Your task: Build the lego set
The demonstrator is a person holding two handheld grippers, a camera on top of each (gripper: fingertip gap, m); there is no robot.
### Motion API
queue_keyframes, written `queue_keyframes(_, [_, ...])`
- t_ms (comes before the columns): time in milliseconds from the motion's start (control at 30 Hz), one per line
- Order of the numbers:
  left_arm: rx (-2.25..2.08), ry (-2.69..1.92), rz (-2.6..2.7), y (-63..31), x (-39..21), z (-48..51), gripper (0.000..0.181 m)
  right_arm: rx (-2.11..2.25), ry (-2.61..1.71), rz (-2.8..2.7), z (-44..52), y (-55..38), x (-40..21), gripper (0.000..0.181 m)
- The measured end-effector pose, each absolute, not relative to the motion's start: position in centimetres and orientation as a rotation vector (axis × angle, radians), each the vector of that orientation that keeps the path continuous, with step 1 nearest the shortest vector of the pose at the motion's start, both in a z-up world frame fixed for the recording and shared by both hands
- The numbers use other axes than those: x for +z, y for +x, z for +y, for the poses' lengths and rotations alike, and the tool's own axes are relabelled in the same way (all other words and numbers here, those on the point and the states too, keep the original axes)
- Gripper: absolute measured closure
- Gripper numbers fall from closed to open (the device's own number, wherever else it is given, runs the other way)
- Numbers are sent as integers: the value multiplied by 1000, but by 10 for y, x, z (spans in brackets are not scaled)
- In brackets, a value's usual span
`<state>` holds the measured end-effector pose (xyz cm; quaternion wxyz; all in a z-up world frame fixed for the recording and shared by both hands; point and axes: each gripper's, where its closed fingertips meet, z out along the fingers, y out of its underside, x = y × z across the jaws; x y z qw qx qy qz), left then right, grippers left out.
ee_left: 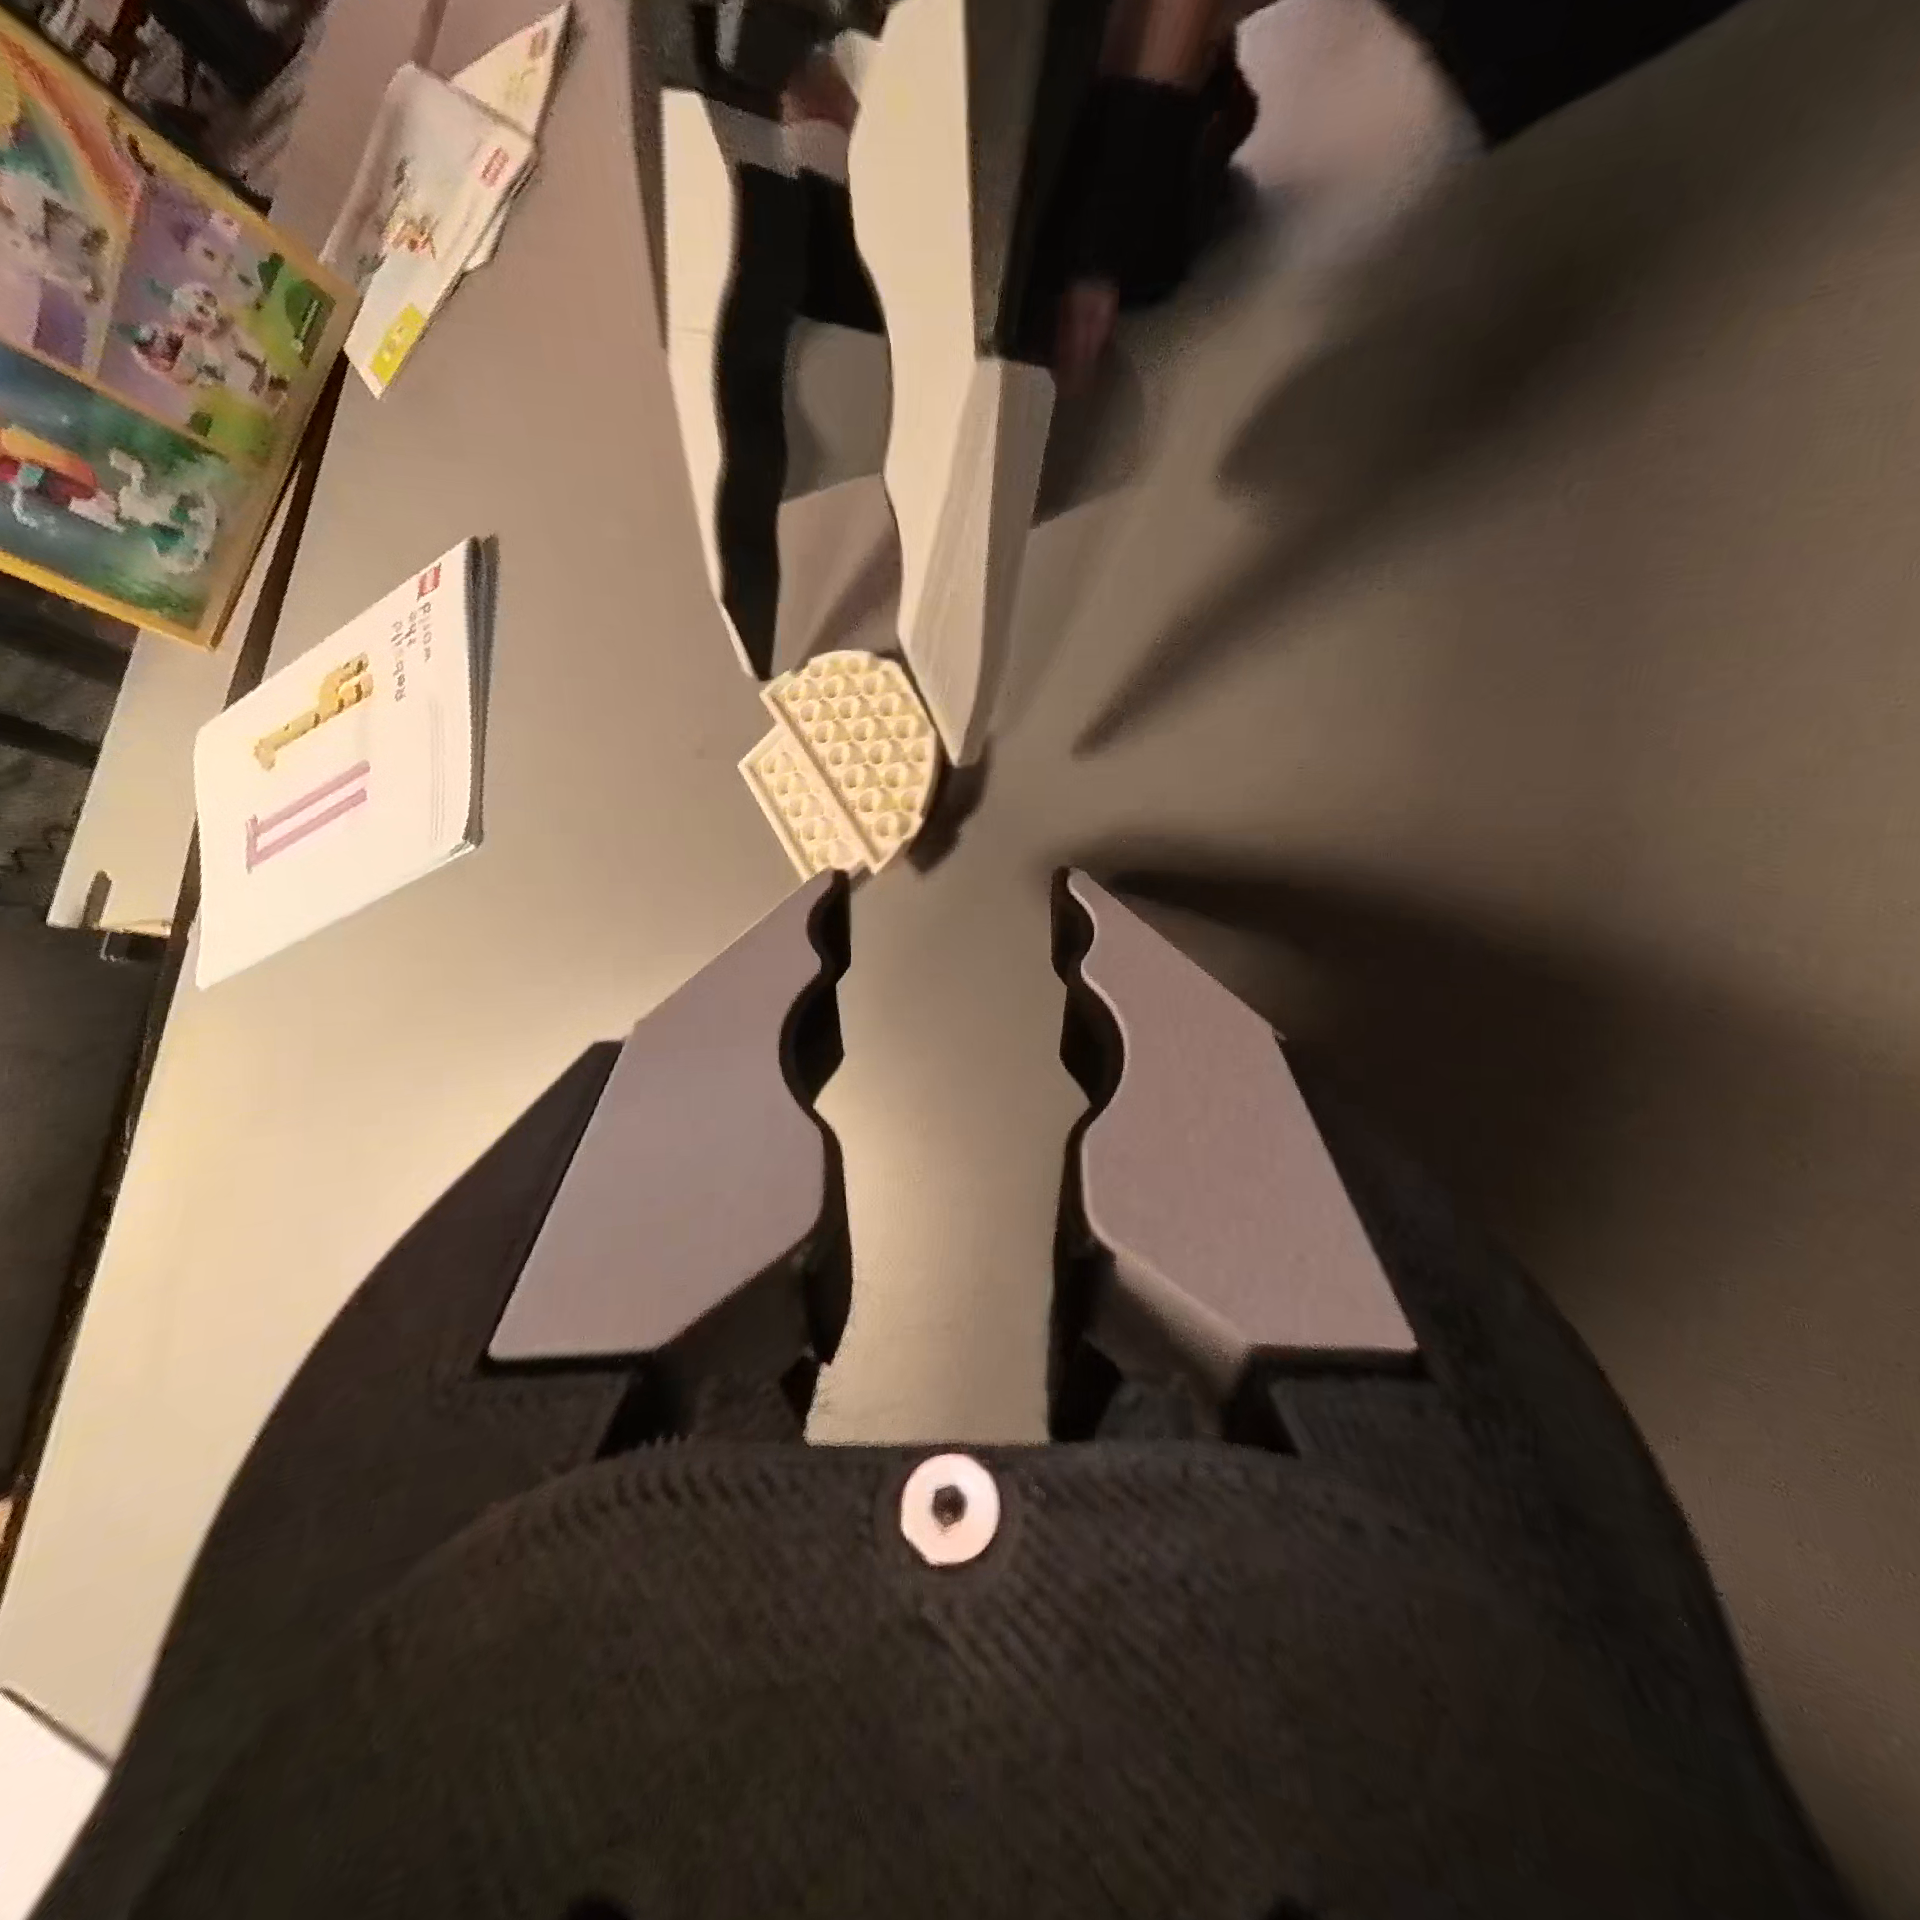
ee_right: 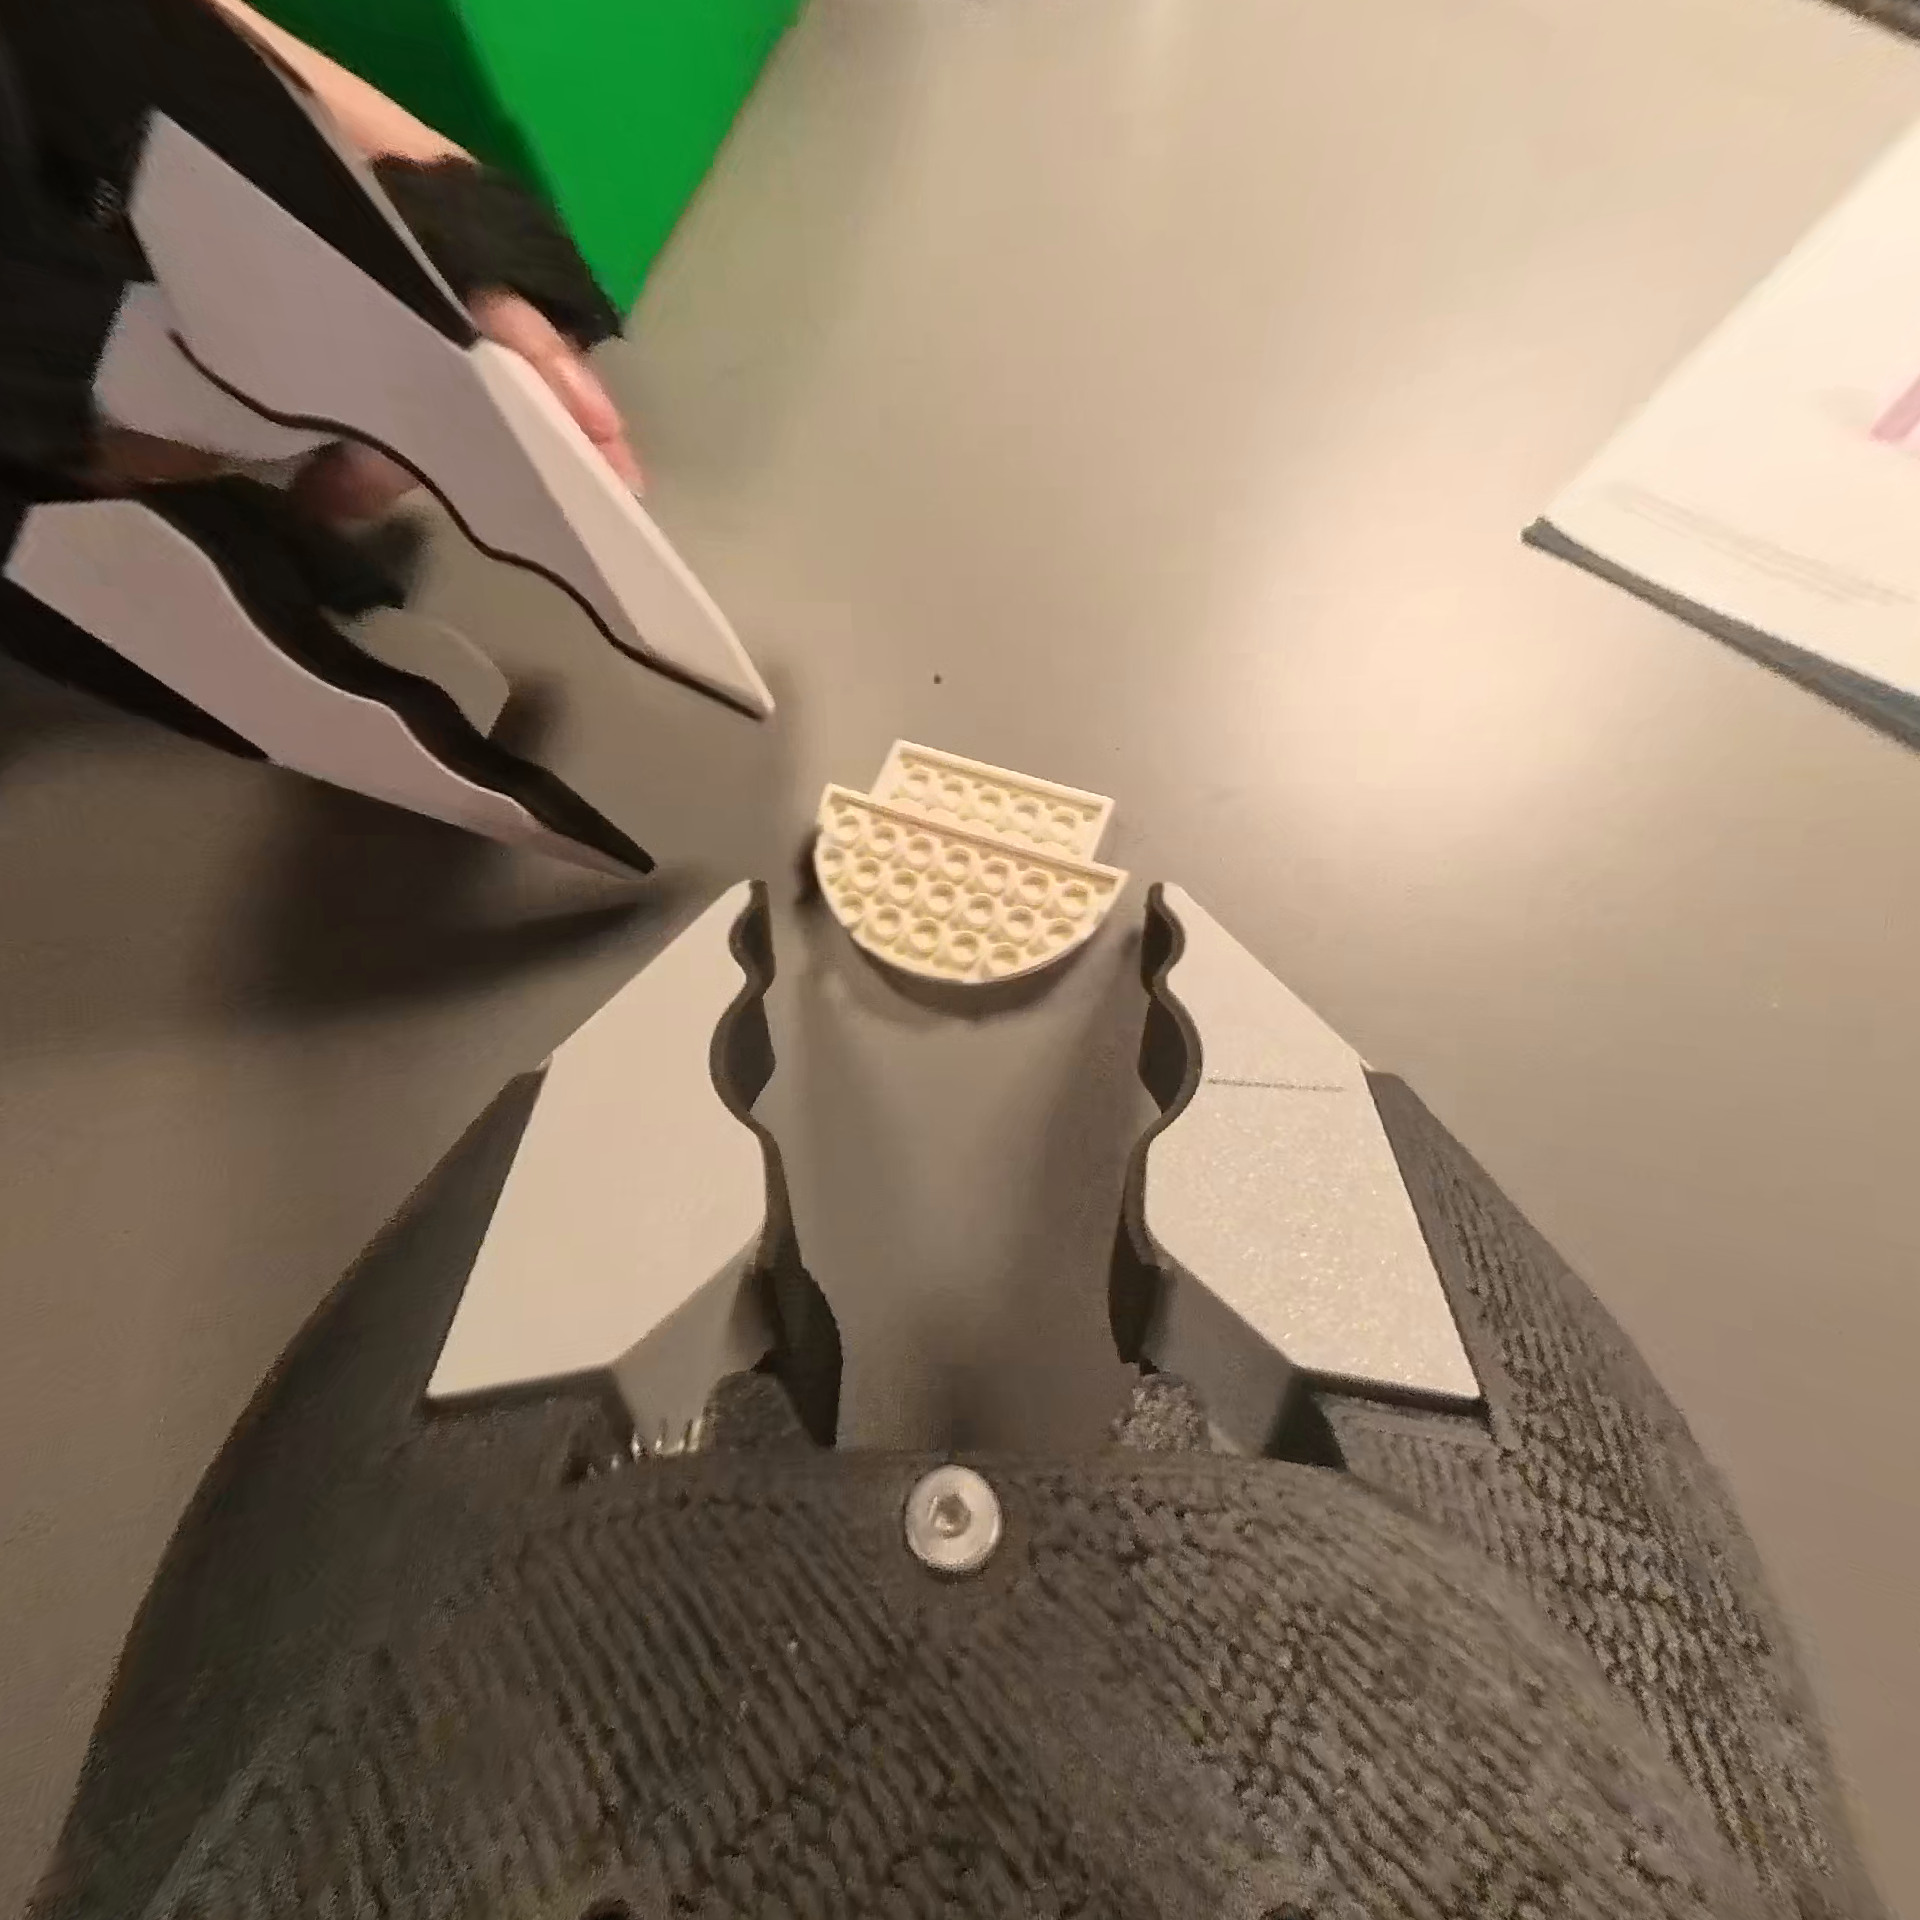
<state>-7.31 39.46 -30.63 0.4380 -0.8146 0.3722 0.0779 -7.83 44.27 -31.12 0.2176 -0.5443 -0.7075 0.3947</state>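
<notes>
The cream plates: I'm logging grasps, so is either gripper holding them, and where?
Nothing is held. The cream plates lie on the table, ahead of the open right gripper; the left gripper is open too.

The cream plastic plates (ee_right: pixel 966 883) are slightly glossy; the grey table (ee_right: pixel 1299 520) is smooth and matt. The gripper body (ee_right: pixel 935 1714) looks rough, ridged black plastic; the booklet (ee_left: pixel 343 769) is paper.

The cream plate piece (ee_right: pixel 966 883) sits on bare grey table (ee_right: pixel 1299 520), and both grippers crowd it: the right gripper (ee_right: pixel 951 894) has its jaws spread right in front of it, the left gripper (ee_right: pixel 707 790) angles in just beside. Past it the table's bare out to a booklet (ee_right: pixel 1766 468) well off to one side.
</notes>
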Motion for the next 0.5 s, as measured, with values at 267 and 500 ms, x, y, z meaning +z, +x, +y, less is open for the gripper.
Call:
queue_keyframes(267, [28, -2157, 424, -108, -306, 427, 160, 1060, -1521, -1981, 445, -86, -316, 122])
queue_keyframes(500, [-223, -2176, 182, -109, -304, 433, 154, 1121, -1498, -2018, 438, -83, -314, 146])
